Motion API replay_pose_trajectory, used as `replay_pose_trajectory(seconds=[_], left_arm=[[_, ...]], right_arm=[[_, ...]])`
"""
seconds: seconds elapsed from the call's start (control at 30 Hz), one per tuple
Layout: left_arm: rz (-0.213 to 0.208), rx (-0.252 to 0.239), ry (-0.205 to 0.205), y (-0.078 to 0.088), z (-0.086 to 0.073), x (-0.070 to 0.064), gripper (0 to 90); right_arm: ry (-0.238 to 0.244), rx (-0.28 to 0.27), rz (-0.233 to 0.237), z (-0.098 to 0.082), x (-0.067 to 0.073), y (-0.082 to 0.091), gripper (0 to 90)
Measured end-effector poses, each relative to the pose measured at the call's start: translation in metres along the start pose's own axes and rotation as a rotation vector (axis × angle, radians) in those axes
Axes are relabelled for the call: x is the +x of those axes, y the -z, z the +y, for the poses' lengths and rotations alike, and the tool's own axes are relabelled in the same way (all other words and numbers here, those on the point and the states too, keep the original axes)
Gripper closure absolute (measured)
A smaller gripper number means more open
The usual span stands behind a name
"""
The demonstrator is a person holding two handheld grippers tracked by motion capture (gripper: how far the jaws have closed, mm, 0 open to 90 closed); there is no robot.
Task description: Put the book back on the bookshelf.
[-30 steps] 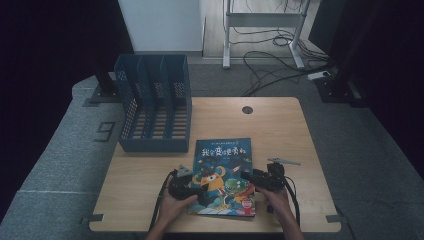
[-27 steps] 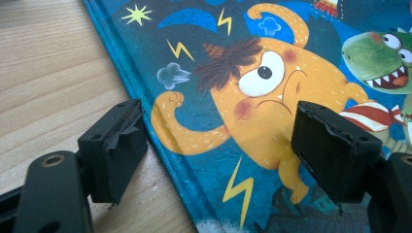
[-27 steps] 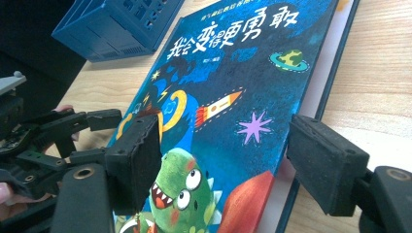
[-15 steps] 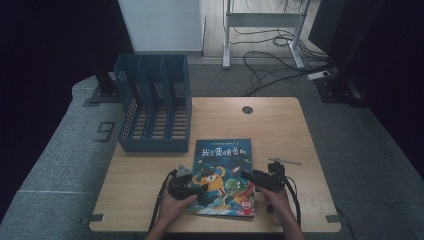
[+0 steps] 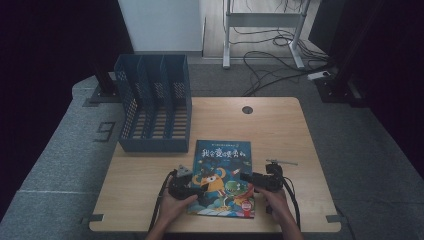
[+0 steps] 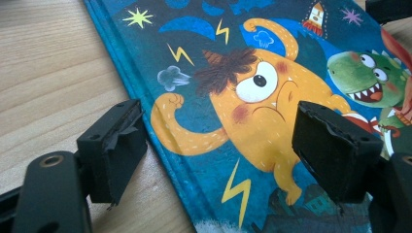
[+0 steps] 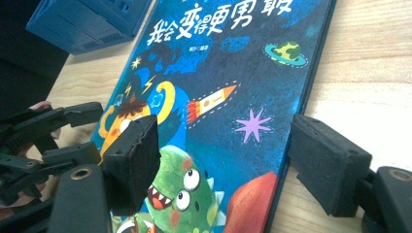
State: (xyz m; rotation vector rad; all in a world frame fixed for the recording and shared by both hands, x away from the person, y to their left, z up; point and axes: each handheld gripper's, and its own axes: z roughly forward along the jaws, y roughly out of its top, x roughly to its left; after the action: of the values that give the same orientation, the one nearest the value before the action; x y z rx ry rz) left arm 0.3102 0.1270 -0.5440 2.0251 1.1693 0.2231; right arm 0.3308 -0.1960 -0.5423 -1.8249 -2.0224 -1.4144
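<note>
A picture book point(image 5: 223, 167) with a dark blue cover, an orange monster and a green dinosaur lies flat on the wooden table point(image 5: 280, 130), near its front edge. My left gripper point(image 5: 194, 188) stands open at the book's left edge. In the left gripper view point(image 6: 218, 141) one jaw is over bare wood and the other over the cover point(image 6: 252, 82). My right gripper point(image 5: 248, 178) stands open at the book's right edge. In the right gripper view point(image 7: 223, 150) its jaws straddle that edge of the book point(image 7: 228, 73). Neither gripper's pads press on the book.
A blue slotted file organizer point(image 5: 155, 102) stands at the table's back left, also seen in the right gripper view point(image 7: 82, 22). A round cable hole point(image 5: 247, 109) sits near the table's far edge. Bare wood lies to the right of the book.
</note>
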Motion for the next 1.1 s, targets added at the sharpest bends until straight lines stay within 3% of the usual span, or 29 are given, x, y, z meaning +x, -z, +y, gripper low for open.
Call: replay_pose_trajectory(seconds=[0.17,0.4,0.43,0.47,0.5,0.93,1.1], left_arm=[[0.000,0.000,0.000,0.000,0.000,0.000,19.6],[-0.006,0.000,0.002,0.000,0.000,0.001,19.5],[-0.006,0.000,0.002,0.000,0.000,0.001,19.1],[-0.017,-0.003,0.014,0.000,0.000,0.002,18.9],[-0.017,-0.003,0.014,0.000,0.000,0.002,18.9],[-0.008,-0.001,0.010,0.001,0.000,0.002,18.8],[-0.007,-0.002,0.011,0.001,0.000,0.003,18.9]], right_arm=[[-0.008,0.002,0.006,0.000,-0.002,-0.001,26.5],[-0.096,-0.061,0.150,0.008,-0.005,0.016,29.1],[-0.096,-0.061,0.150,0.008,-0.005,0.016,29.1],[-0.111,-0.075,0.186,0.009,-0.005,0.020,30.2],[-0.111,-0.078,0.193,0.010,-0.005,0.021,30.7],[-0.169,-0.044,0.214,0.007,-0.012,0.017,31.8],[-0.169,-0.036,0.216,0.006,-0.012,0.017,32.2]])
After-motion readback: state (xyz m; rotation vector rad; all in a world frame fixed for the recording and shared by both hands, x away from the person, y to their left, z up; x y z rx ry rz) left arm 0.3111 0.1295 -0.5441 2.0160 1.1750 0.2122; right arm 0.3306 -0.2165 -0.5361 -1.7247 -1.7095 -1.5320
